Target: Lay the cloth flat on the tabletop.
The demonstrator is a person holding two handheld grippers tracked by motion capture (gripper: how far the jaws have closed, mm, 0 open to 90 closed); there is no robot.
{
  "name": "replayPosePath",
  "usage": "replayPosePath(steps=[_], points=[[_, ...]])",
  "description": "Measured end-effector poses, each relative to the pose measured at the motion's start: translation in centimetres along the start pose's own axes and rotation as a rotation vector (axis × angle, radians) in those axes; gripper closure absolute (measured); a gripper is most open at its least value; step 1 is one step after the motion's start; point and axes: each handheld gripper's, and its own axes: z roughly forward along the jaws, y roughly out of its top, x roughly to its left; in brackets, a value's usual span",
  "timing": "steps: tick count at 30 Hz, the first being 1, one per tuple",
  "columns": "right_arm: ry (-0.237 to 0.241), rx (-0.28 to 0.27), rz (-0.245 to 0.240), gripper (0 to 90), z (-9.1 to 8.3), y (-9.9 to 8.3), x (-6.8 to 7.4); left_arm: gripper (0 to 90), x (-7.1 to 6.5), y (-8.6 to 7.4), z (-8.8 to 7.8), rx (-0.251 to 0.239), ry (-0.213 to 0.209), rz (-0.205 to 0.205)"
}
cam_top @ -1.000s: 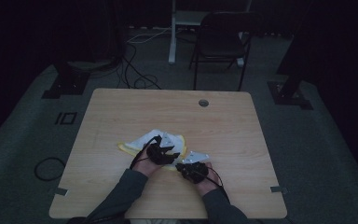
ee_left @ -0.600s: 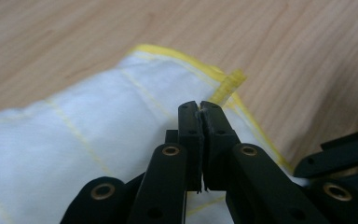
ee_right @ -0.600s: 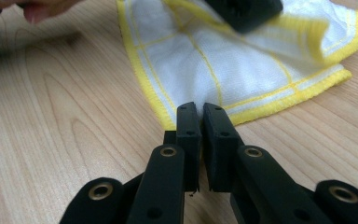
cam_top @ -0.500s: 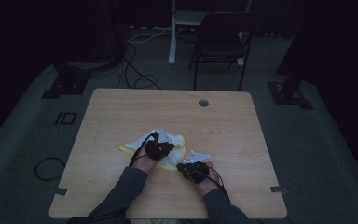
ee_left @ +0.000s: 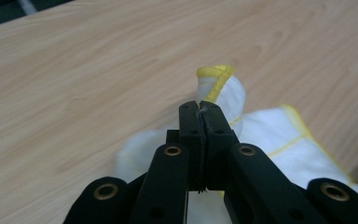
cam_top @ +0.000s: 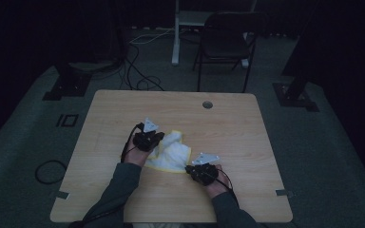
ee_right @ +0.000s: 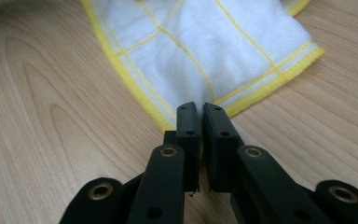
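A white cloth (cam_top: pixel 173 154) with yellow hems and yellow grid lines lies bunched on the wooden table (cam_top: pixel 247 137). My left gripper (cam_top: pixel 160 137) is at the cloth's left side, jaws shut on a fold. In the left gripper view the jaws (ee_left: pixel 200 106) pinch the cloth (ee_left: pixel 228 93), and a yellow-hemmed tip sticks up just past them. My right gripper (cam_top: pixel 189 167) is at the cloth's near right corner. In the right gripper view its jaws (ee_right: pixel 200 109) are closed on the yellow hem of the cloth (ee_right: pixel 200 42), which lies flat on the wood there.
A round cable hole (cam_top: pixel 207 104) sits near the table's far edge. Behind the table stand a dark chair (cam_top: pixel 225 42) and a white post (cam_top: pixel 176 33), with cables (cam_top: pixel 138 78) on the floor. Bare wood surrounds the cloth.
The left gripper has shifted left and away with the cloth's fold in it. The cloth's spread left part has been drawn in, so it looks more bunched. The right gripper has stayed put.
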Motion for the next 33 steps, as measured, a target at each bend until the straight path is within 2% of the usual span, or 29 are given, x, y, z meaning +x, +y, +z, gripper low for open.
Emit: replayPosePath(steps=[12, 24, 33], points=[[-0.012, 0.007, 0.008, 85.8, -0.4, -0.2, -0.4, 89.4, 3.4, -0.2, -1.0, 0.001, 0.052, -0.068], [-0.03, 0.015, 0.01, 86.2, -0.8, -0.4, -0.8, 89.4, 5.3, -0.9, -1.0, 0.012, 0.076, -0.126], [-0.046, 0.015, 0.015, 86.5, -1.0, -0.6, -1.0, 89.5, 7.3, -1.3, -1.3, 0.024, 0.114, -0.16]])
